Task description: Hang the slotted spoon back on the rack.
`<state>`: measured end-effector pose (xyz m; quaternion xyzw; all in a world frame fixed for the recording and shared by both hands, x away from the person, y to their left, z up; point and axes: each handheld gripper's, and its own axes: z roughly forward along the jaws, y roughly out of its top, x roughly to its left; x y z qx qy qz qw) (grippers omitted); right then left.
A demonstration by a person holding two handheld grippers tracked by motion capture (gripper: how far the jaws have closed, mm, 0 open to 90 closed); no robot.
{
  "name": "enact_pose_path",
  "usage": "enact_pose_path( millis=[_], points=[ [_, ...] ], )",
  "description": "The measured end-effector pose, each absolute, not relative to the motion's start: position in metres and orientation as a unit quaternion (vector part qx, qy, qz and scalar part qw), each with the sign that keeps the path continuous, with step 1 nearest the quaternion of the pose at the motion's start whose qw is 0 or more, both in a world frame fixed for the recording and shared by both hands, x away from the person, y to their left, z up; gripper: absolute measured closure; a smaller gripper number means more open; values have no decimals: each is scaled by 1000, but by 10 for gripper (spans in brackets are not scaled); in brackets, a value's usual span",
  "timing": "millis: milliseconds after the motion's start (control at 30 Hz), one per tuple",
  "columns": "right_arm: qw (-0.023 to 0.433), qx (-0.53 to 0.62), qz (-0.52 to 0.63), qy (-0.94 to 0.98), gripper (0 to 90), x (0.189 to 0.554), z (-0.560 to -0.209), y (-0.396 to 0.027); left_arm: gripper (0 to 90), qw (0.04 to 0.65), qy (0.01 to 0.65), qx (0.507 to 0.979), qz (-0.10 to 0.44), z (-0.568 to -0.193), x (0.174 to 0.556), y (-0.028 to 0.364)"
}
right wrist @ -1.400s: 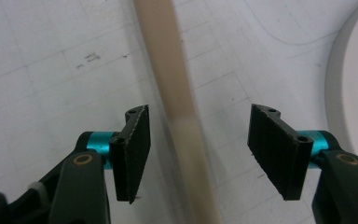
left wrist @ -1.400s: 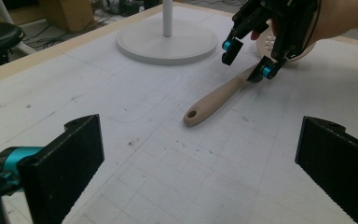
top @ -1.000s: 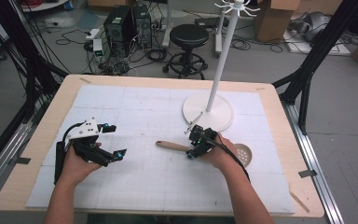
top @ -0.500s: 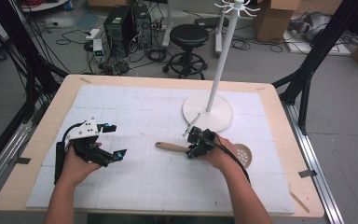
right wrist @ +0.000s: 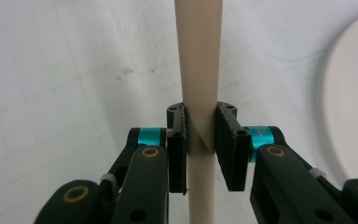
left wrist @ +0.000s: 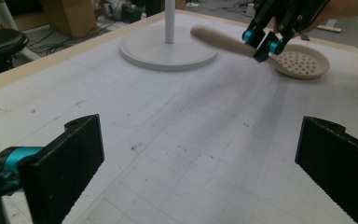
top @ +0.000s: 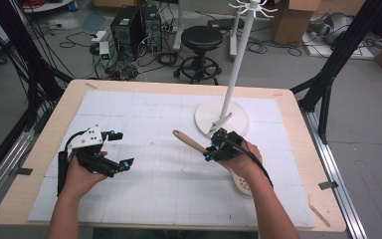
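The right gripper [top: 210,151] has just been closing its jaws, and they now clamp the handle of the slotted spoon [left wrist: 279,55] — compared with a second ago, the handle end tilts up off the white mat [top: 169,189] beside the rack base [top: 238,117]. The lift seems begun, probably toward the hook rack. The left gripper [top: 121,149] rests apart, jaws wide and empty.

A white rack stand [top: 222,117] rises from the desk [top: 288,107]; beyond it, a black stool [top: 203,37] and computer towers [top: 135,25].
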<state>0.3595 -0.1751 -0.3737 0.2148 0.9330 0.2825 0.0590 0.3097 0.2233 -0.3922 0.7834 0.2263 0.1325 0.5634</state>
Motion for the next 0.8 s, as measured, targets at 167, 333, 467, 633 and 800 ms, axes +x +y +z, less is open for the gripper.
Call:
enact_pose_path(
  millis=[167, 333, 467, 633, 800],
  points=[
    [69, 226, 318, 918, 756, 357, -352, -190, 16, 565, 228, 781, 135, -392, 309, 226],
    [90, 235, 371, 894, 756, 354, -321, -208, 17, 566, 228, 781, 136, -391, 309, 226],
    [96, 238, 394, 883, 756, 354, -307, -217, 17, 567, 226, 781, 136, -391, 309, 226],
    [107, 239, 397, 880, 756, 355, -296, -220, 17, 570, 228, 777, 137, -391, 308, 226],
    [111, 242, 408, 873, 755, 357, -283, -225, 16, 570, 227, 778, 138, -390, 308, 228]
  ],
)
